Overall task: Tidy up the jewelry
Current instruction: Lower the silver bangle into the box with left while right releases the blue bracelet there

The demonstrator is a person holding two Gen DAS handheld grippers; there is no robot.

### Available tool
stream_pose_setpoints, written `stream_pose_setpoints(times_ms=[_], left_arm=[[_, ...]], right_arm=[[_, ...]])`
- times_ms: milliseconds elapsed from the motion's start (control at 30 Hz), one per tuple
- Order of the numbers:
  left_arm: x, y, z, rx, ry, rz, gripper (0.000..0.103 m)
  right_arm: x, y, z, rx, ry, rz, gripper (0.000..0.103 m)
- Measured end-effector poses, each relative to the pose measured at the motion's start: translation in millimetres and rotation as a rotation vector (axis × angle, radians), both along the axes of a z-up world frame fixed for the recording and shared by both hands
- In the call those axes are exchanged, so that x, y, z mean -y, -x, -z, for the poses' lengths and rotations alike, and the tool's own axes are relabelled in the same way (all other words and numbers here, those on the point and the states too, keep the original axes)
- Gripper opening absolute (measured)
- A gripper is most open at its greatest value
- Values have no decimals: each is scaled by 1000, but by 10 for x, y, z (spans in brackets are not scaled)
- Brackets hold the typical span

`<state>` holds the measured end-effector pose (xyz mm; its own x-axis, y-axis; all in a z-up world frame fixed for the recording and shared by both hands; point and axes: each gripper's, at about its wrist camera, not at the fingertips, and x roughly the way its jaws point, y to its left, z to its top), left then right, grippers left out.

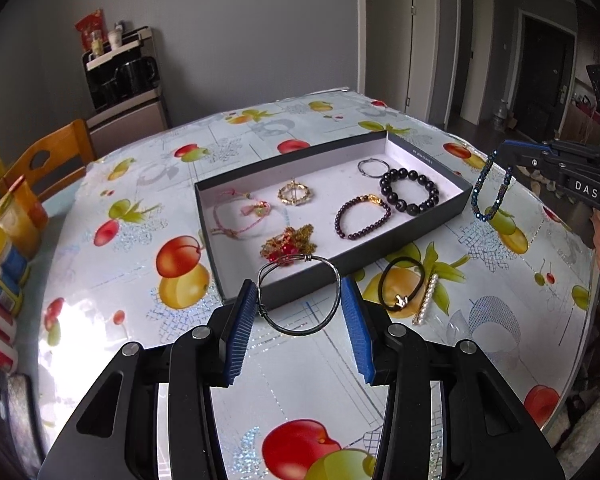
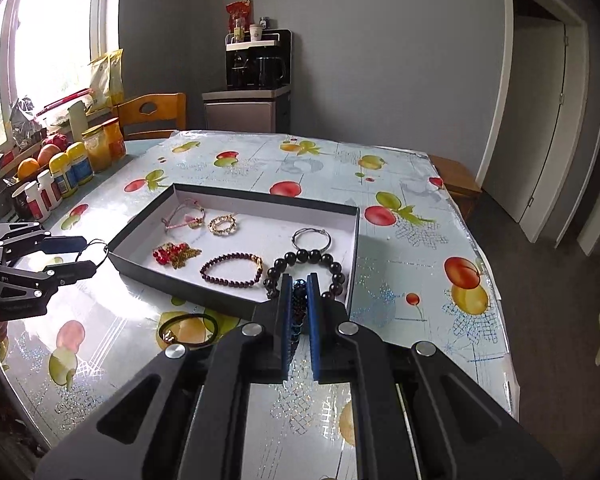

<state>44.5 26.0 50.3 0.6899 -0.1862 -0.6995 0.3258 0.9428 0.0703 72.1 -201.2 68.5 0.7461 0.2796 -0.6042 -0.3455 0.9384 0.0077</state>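
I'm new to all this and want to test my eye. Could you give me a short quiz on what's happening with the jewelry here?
1. True or false: the left gripper holds a thin wire bangle.
2. What hangs from the right gripper? A) pearl hair clip B) blue beaded bracelet C) gold chain
3. Name the two pieces lying on the tablecloth outside the box.

Key
1. True.
2. B, the blue beaded bracelet.
3. The black hair tie and the pearl hair clip.
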Motion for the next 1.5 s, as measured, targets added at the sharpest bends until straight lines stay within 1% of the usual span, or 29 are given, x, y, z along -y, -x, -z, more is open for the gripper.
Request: stream_pose_setpoints(times_ms=[167, 267, 433, 533, 700, 833, 1033, 1133, 1300, 1400, 1500], left_arm=[[-16, -266, -83, -9, -4, 2, 46], [-6, -398, -154, 2, -20, 2, 46], [-26, -544, -320, 30, 4, 3, 46], [-43, -648, -341, 35, 6, -10, 46], [-59, -797, -150, -2, 6, -23, 46], [-67, -872, 58, -44, 1, -18, 46], [-50, -951, 301, -103, -4, 1, 46], [-30, -962, 349, -120, 5, 11, 46], [-6, -1001, 400, -137, 17, 10, 46], [5, -1040, 442, -143, 25, -4, 46], [17, -1065, 481, -142, 15, -19, 46]], right_arm=[[-78, -143, -179, 23, -24, -5, 7], [-151, -254, -257, 34, -24, -3, 7], [-267, -452, -362, 51, -42, 5, 7], [-338, -589, -374, 49, -69, 10, 7], [-477, -798, -249, 27, -89, 29, 7], [-550, -1001, -97, -19, -105, 40, 7], [-698, -1165, 87, -49, -110, 21, 7], [-752, -1233, 158, -57, -128, 0, 7], [-853, -1349, 283, -77, -114, -33, 7], [-870, -1415, 366, -93, -98, -22, 7], [-829, -1473, 470, -122, -82, 1, 7]])
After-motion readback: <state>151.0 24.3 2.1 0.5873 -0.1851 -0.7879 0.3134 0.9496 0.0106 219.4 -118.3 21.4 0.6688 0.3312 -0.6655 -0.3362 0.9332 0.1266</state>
